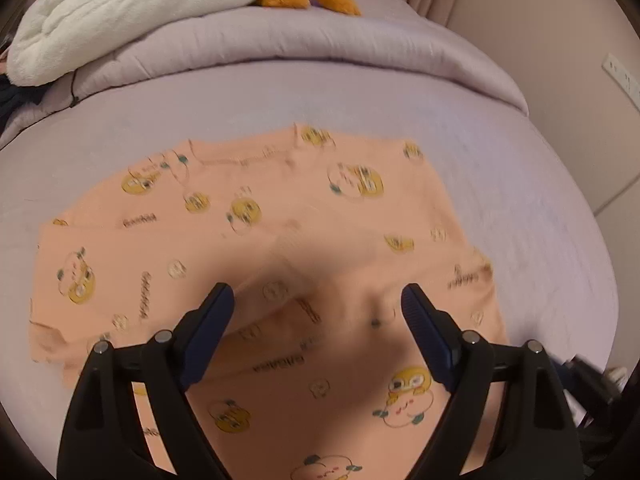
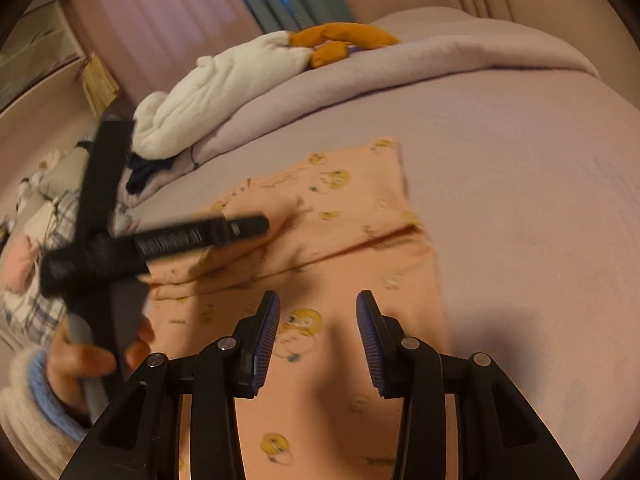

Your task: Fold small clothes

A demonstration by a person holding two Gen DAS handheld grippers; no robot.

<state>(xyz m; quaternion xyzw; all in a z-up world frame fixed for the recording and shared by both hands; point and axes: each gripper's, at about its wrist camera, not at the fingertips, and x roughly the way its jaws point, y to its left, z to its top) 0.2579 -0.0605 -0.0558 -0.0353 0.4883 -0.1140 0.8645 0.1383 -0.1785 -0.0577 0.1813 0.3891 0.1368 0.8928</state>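
Peach printed garment [image 1: 280, 216] lies partly folded on the lilac bed sheet [image 1: 520, 184]: light, limp knit, will sag and slide, so I'd pinch a hem corner or the folded edge, not mid-panel. Left gripper [image 1: 318, 308] jaws wide apart, right gripper [image 2: 318, 316] jaws partly apart, both empty above it. Small repeated print lettering too blurred to read.

The small garment [image 1: 280, 216] is peach-pink, printed all over with yellow cartoon faces, white round figures with green dots and short brown words. It lies on a pale lilac bed sheet [image 1: 500, 168], and behind the garment the folded quilt [image 1: 320, 40] has the same lilac colour, with a white plush toy [image 1: 132, 4] with orange parts on it. Both tools [image 1: 316, 304] [image 2: 318, 312] are black with dark blue ribbed pads, and the sleeve [image 2: 44, 396] left of the garment is cream with a light blue cuff.
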